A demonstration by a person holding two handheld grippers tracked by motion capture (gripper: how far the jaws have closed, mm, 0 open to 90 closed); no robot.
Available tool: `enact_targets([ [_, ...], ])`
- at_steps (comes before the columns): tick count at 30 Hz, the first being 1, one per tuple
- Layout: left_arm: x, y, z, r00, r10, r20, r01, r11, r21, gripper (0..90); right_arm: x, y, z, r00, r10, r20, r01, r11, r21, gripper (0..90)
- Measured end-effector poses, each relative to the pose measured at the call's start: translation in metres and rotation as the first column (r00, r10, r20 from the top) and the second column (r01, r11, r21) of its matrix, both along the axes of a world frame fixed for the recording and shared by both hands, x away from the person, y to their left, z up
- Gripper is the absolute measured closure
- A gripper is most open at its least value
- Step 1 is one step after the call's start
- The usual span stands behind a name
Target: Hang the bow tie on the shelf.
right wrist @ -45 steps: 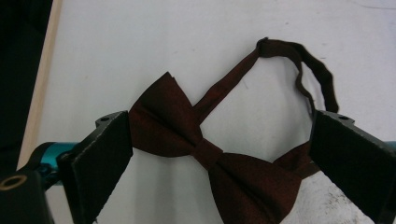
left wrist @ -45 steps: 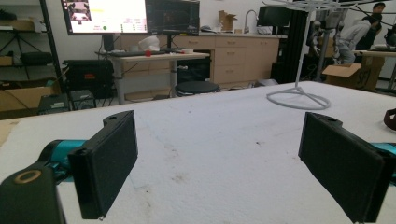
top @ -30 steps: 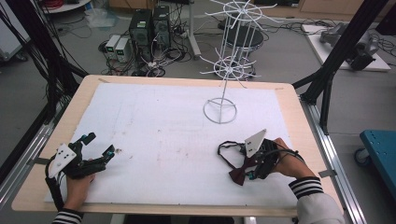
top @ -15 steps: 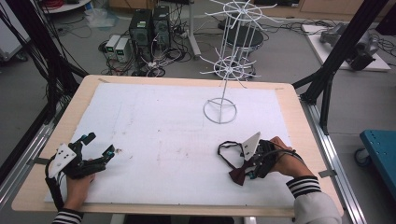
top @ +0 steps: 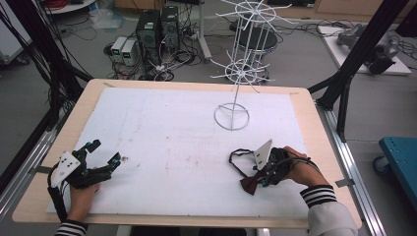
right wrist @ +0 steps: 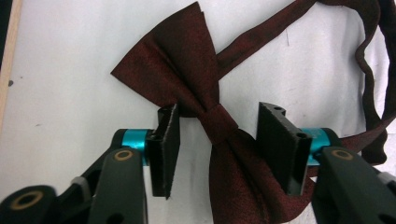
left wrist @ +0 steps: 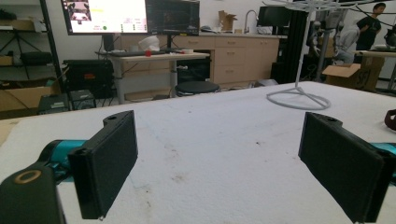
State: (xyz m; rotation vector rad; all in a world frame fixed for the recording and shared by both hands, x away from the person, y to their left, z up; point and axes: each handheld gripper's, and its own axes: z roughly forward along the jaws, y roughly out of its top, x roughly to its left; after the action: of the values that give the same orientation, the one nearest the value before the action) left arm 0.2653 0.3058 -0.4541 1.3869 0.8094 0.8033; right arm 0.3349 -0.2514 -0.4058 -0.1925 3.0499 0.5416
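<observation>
A dark red bow tie (right wrist: 177, 60) lies flat on the white table cover, its strap looping off to the right. My right gripper (right wrist: 219, 112) stands open right over it, one jaw on each side of the knot with a gap to the cloth on both sides. In the high view the bow tie (top: 248, 184) lies at the near right under the right gripper (top: 259, 176), with its strap loop (top: 236, 156) to the left. At the near left my left gripper (top: 104, 151) rests open on the cover, and nothing is between its jaws (left wrist: 219, 135).
A white wire display stand (top: 232, 117) with hooked arms rises at the table's far middle-right; its ring base (left wrist: 299, 99) lies ahead of the left gripper. The wooden table edge (top: 196, 83) frames the white cover. Computers and cables sit on the floor beyond.
The right hand and its gripper shifted slightly over the bow tie. The left gripper stayed where it was.
</observation>
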Motion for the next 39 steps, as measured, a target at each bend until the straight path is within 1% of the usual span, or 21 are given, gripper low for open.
enact_targets([
  [3, 0.000, 0.000, 0.000, 1.0000, 0.000, 0.000, 0.000, 1.0000, 0.000, 12.1, 0.000, 0.001, 0.001, 1.0000, 0.008, 0.005, -0.008, 0.9999, -0.013, 60.0],
  [4, 0.000, 0.000, 0.000, 1.0000, 0.000, 0.000, 0.000, 1.0000, 0.001, 12.1, 0.000, 0.001, 0.001, 1.0000, 0.008, 0.005, -0.008, 0.9999, -0.013, 60.0],
  [6, 0.000, 0.000, 0.000, 1.0000, 0.000, 0.000, 0.000, 1.0000, 0.000, 12.1, 0.000, 0.001, 0.001, 0.9998, 0.013, 0.016, -0.013, 0.9995, -0.029, 68.1],
  [7, 0.000, 0.000, 0.000, 1.0000, 0.000, 0.000, 0.000, 1.0000, 0.001, 12.1, 0.001, 0.002, 0.001, 1.0000, 0.003, 0.004, -0.002, 0.9997, -0.026, 73.2],
  [9, 0.000, 0.000, 0.000, 1.0000, 0.000, 0.000, 0.000, 1.0000, 0.000, 12.1, 0.001, 0.002, 0.001, 1.0000, 0.000, 0.000, 0.000, 0.9997, -0.023, 75.5],
  [12, 0.000, 0.000, 0.000, 1.0000, 0.001, 0.001, -0.001, 1.0000, -0.001, 12.1, 0.001, 0.001, 0.001, 0.9998, -0.020, -0.006, 0.020, 0.9996, -0.021, 76.2],
  [15, 0.000, 0.000, 0.000, 1.0000, 0.001, 0.000, -0.001, 1.0000, -0.001, 12.1, 0.001, 0.001, 0.002, 0.9996, -0.026, -0.011, 0.026, 0.9996, -0.010, 76.3],
  [16, 0.000, 0.000, 0.000, 1.0000, 0.001, 0.001, -0.001, 1.0000, -0.001, 12.1, 0.001, 0.001, 0.003, 0.9995, -0.029, -0.013, 0.029, 0.9996, 0.005, 76.3],
  [20, 0.000, 0.000, 0.000, 1.0000, 0.001, 0.000, -0.001, 1.0000, -0.001, 12.1, 0.001, 0.000, 0.005, 0.9991, -0.037, -0.020, 0.038, 0.9990, 0.023, 76.4],
  [23, 0.000, 0.000, 0.000, 1.0000, 0.001, 0.000, -0.001, 1.0000, 0.000, 12.1, 0.002, -0.002, 0.007, 0.9971, -0.068, -0.035, 0.070, 0.9959, 0.058, 76.4],
  [24, 0.000, 0.000, 0.000, 1.0000, 0.001, 0.001, -0.001, 1.0000, -0.001, 12.1, 0.003, -0.002, 0.008, 0.9976, -0.060, -0.034, 0.062, 0.9951, 0.077, 76.4],
  [25, 0.000, 0.000, 0.000, 1.0000, 0.001, 0.000, -0.001, 1.0000, -0.001, 12.1, 0.003, -0.002, 0.008, 0.9963, -0.075, -0.041, 0.079, 0.9927, 0.091, 76.4],
  [26, 0.000, 0.000, 0.000, 1.0000, 0.001, 0.000, -0.001, 1.0000, -0.001, 12.1, 0.003, -0.002, 0.009, 0.9949, -0.088, -0.049, 0.093, 0.9904, 0.102, 76.4],
  [28, 0.000, 0.000, 0.000, 1.0000, 0.001, 0.001, -0.001, 1.0000, -0.002, 12.1, 0.002, -0.002, 0.010, 0.9942, -0.093, -0.055, 0.098, 0.9888, 0.112, 76.4],
  [29, 0.000, 0.000, 0.000, 1.0000, 0.001, 0.000, -0.001, 1.0000, -0.001, 12.1, 0.002, -0.003, 0.013, 0.9919, -0.111, -0.061, 0.119, 0.9827, 0.142, 76.4],
  [30, 0.000, 0.000, 0.000, 1.0000, 0.001, 0.001, -0.001, 1.0000, 0.000, 12.1, 0.003, -0.004, 0.015, 0.9914, -0.117, -0.059, 0.125, 0.9789, 0.161, 76.4],
  [32, 0.000, 0.000, 0.000, 1.0000, 0.001, 0.001, -0.001, 1.0000, -0.001, 12.1, 0.004, -0.005, 0.019, 0.9888, -0.136, -0.061, 0.146, 0.9670, 0.209, 76.4],
  [34, 0.000, 0.000, 0.000, 1.0000, 0.001, 0.000, -0.001, 1.0000, -0.001, 12.1, 0.004, -0.007, 0.022, 0.9872, -0.147, -0.062, 0.158, 0.9591, 0.235, 76.4],
  [36, 0.000, 0.000, 0.000, 1.0000, 0.002, 0.001, -0.002, 1.0000, -0.002, 12.1, 0.004, -0.010, 0.026, 0.9819, -0.177, -0.068, 0.189, 0.9413, 0.280, 76.4],
  [38, 0.000, 0.000, 0.000, 1.0000, 0.002, 0.001, -0.002, 1.0000, -0.003, 12.1, 0.005, -0.012, 0.028, 0.9764, -0.205, -0.069, 0.216, 0.9254, 0.311, 76.4],
  [39, 0.000, 0.000, 0.000, 1.0000, 0.002, 0.001, -0.002, 1.0000, -0.002, 12.1, 0.005, -0.012, 0.028, 0.9764, -0.205, -0.069, 0.216, 0.9254, 0.311, 76.4],
])
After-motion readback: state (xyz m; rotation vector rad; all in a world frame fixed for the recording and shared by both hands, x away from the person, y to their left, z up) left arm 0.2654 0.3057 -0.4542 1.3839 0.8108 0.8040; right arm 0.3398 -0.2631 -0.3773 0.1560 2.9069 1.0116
